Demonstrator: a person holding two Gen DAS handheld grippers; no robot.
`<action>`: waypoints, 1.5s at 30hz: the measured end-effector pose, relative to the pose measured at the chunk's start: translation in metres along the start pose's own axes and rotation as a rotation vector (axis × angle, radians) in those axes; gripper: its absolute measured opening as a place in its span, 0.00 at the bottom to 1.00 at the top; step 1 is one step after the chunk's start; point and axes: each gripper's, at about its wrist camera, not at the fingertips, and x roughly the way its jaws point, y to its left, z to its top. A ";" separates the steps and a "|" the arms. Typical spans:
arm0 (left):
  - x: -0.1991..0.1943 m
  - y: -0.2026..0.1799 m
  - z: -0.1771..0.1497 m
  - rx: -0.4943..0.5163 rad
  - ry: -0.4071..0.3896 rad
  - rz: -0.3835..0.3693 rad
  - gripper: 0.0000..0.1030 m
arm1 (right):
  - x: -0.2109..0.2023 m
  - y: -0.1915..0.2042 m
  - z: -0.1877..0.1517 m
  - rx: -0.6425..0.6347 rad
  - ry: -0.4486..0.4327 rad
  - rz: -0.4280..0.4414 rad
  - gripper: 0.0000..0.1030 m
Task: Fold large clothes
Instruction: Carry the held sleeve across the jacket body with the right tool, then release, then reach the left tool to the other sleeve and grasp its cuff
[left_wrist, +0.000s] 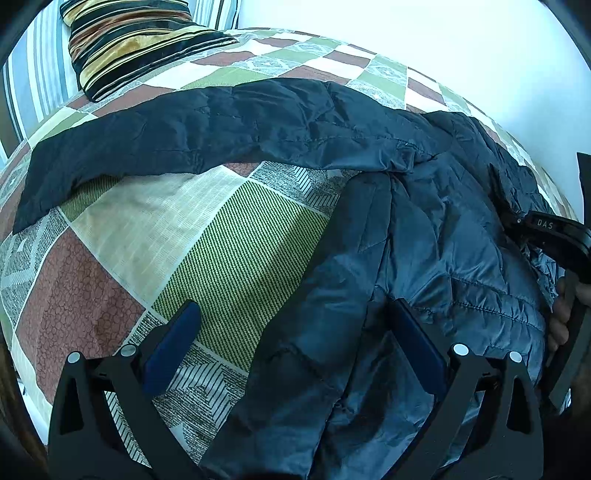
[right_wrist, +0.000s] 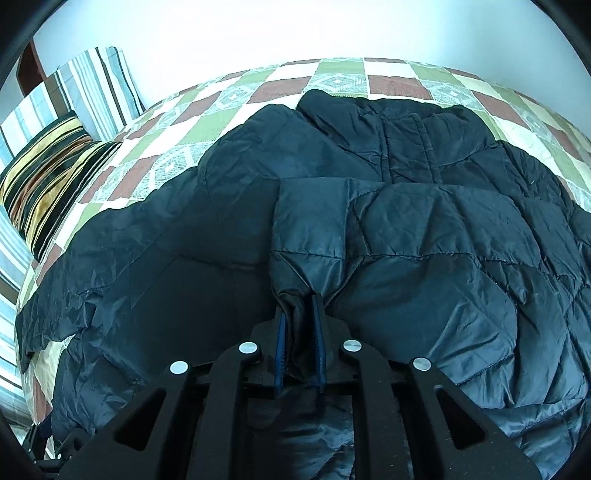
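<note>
A dark blue quilted jacket (left_wrist: 424, 240) lies on a patchwork bedspread (left_wrist: 221, 240), one sleeve (left_wrist: 184, 136) stretched out to the left. My left gripper (left_wrist: 291, 310) is open and empty, its right finger over the jacket's edge, its left finger over bare bedspread. My right gripper (right_wrist: 299, 306) is shut on a bunched fold of the jacket (right_wrist: 424, 240), the fabric pinched between the blue pads (right_wrist: 317, 332). The right gripper also shows at the right edge of the left wrist view (left_wrist: 554, 236).
A striped gold and black cushion (left_wrist: 136, 40) lies at the bed's far left corner, also in the right wrist view (right_wrist: 48, 177). A blue striped pillow (right_wrist: 92, 88) stands behind it. A white wall (left_wrist: 443, 37) runs along the bed's far side.
</note>
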 end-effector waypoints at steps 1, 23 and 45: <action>0.000 0.000 0.000 0.001 0.000 0.001 0.98 | -0.001 0.001 -0.001 0.001 -0.002 0.007 0.21; 0.002 -0.009 -0.003 0.021 -0.010 0.047 0.98 | -0.111 -0.124 -0.024 0.187 -0.133 -0.110 0.25; 0.004 -0.017 -0.005 0.043 -0.011 0.095 0.98 | -0.097 -0.283 -0.068 0.490 -0.102 -0.212 0.25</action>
